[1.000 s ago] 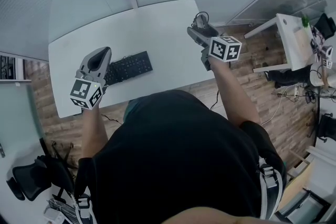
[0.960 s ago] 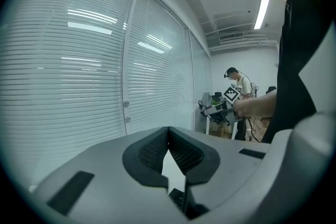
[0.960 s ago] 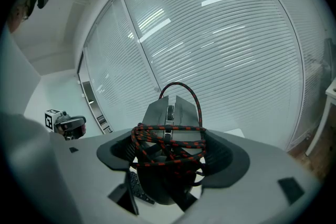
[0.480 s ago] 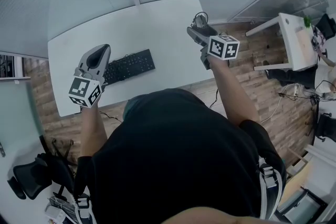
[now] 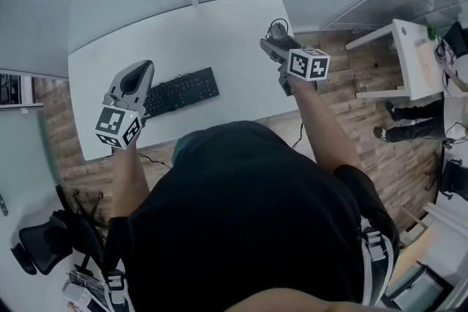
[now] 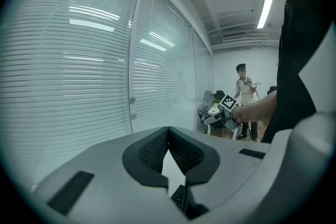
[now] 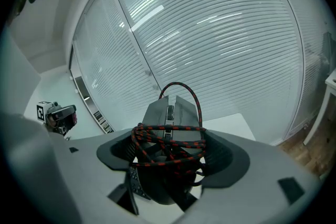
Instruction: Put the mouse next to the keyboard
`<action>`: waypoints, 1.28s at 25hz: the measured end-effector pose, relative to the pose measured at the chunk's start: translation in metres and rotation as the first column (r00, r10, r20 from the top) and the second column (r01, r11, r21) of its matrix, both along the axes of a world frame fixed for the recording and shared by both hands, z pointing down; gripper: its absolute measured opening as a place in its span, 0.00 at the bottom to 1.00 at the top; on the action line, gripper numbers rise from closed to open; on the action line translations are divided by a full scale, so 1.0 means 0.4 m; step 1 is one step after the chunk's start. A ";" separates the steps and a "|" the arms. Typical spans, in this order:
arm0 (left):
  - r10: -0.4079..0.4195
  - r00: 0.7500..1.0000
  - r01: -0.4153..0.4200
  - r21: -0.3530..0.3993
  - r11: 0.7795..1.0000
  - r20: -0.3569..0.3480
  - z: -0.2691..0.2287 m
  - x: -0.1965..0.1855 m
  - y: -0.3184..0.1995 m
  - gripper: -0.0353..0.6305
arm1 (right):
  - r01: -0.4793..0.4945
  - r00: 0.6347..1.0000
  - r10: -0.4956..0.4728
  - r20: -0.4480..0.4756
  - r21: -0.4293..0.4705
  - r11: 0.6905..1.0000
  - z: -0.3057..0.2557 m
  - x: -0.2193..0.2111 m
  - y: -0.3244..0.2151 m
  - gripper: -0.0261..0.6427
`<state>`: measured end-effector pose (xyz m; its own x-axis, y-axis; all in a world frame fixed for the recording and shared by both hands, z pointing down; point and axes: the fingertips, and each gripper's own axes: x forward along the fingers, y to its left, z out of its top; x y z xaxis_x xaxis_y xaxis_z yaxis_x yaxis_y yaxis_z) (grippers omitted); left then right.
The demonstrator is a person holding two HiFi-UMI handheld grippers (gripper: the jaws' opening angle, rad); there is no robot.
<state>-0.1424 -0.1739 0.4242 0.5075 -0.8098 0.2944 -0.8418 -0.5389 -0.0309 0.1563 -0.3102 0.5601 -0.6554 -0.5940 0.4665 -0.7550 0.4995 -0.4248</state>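
Counter [image 5: 219,25]: white, rounded corners, and we are standing at its near edge. Keyboard [image 5: 181,91]: black, lying near that edge toward the left, with its long axis running left to right and the right end tipped slightly away from us. Left hand-held gripper [image 6: 168,134]: we are holding it over the keyboard's left end, pads touching at the tips with nothing between them, so it is the nearer of the two to the keyboard. Right hand-held gripper [image 7: 170,152]: we are holding it out by the counter's right edge, well apart from the keyboard, jaws clamped on the mouse. Mouse [image 7: 170,110]: grey, raised off the counter in our judgement, nose pointing away from us, flanks pressed by the pads. Cable [image 7: 167,128]: red and black braid, wrapped around the mouse body, with one loop rising over its nose. Bearing for the placement: the keyboard is lying to the left of the loaded gripper and a little nearer us, with bare counter between them. We are judging the spot just off the keyboard's right end to be the place for the mouse.
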 end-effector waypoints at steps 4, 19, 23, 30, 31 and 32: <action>0.002 1.000 -0.002 -0.004 1.000 0.001 -0.003 0.000 -0.008 0.09 | 0.001 1.000 -0.001 0.000 -0.019 1.000 0.021 -0.004 -0.005 0.64; 0.006 1.000 -0.005 -0.020 1.000 0.007 0.014 -0.018 -0.041 0.09 | -0.015 0.998 0.007 -0.067 -0.118 0.993 0.182 -0.008 -0.015 0.64; 0.005 1.000 -0.005 -0.025 1.000 0.008 0.021 -0.032 -0.052 0.09 | -0.019 0.996 0.006 -0.086 -0.153 0.988 0.222 -0.028 -0.009 0.64; 0.001 1.000 -0.001 -0.038 0.999 0.011 0.033 -0.048 -0.064 0.09 | -0.020 0.993 -0.005 -0.120 -0.208 0.978 0.306 -0.040 0.002 0.64; 0.002 1.000 -0.001 -0.041 0.999 0.012 0.035 -0.051 -0.064 0.09 | -0.021 0.992 -0.005 -0.123 -0.214 0.977 0.316 -0.043 0.004 0.64; 0.002 1.000 -0.001 -0.042 0.999 0.013 0.037 -0.054 -0.064 0.09 | -0.022 0.992 -0.006 -0.125 -0.220 0.975 0.325 -0.047 0.007 0.64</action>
